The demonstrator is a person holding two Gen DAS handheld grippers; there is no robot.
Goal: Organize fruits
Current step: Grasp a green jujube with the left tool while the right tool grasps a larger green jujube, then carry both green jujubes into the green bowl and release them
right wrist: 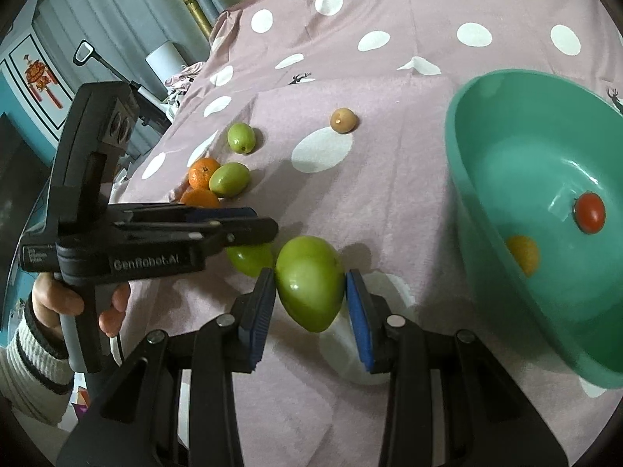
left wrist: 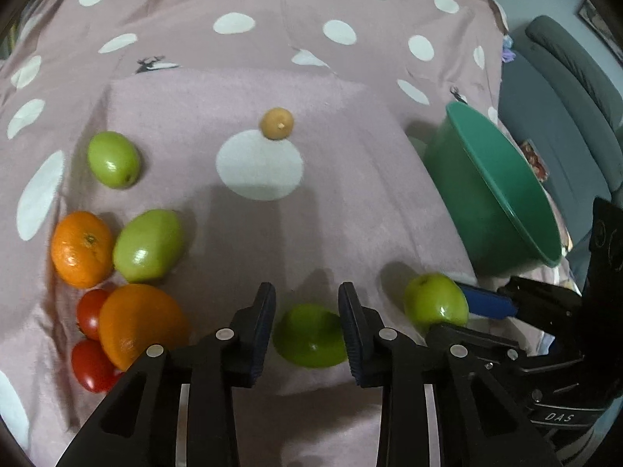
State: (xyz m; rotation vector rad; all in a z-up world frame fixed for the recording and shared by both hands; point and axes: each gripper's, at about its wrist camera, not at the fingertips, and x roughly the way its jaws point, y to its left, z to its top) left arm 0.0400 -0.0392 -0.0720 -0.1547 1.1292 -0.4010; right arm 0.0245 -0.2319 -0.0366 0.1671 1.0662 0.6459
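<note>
Covering the whole work surface is a mauve cloth point(left wrist: 350, 202) with white dots, and it is the largest item present. Next in size is the green bowl point(right wrist: 506, 179), at 3 o'clock of the cloth in the right wrist view; it is tilted and holds a red tomato point(right wrist: 590, 212) and a small orange fruit point(right wrist: 523, 253). The right gripper point(right wrist: 309, 295) has its blue pads pressed on both sides of a green fruit point(right wrist: 309, 282), which is clamped between them, just beside the bowl's rim. The left gripper point(left wrist: 307, 325) is nearly closed around a second green fruit point(left wrist: 309, 334) lying on the cloth; whether the pads actually press on it cannot be told. A hand point(right wrist: 74, 303) in a striped cuff grips the left gripper's handle at 9 o'clock in the right wrist view. At 9 o'clock of the left gripper lies a cluster: two oranges point(left wrist: 142, 325), a third green fruit point(left wrist: 148, 245) and two tomatoes point(left wrist: 91, 366). A fourth green fruit point(left wrist: 113, 159) lies apart at 10 o'clock. The smallest item, a tan round fruit point(left wrist: 277, 123), lies at 12 o'clock, touching the edge of a white dot.
</note>
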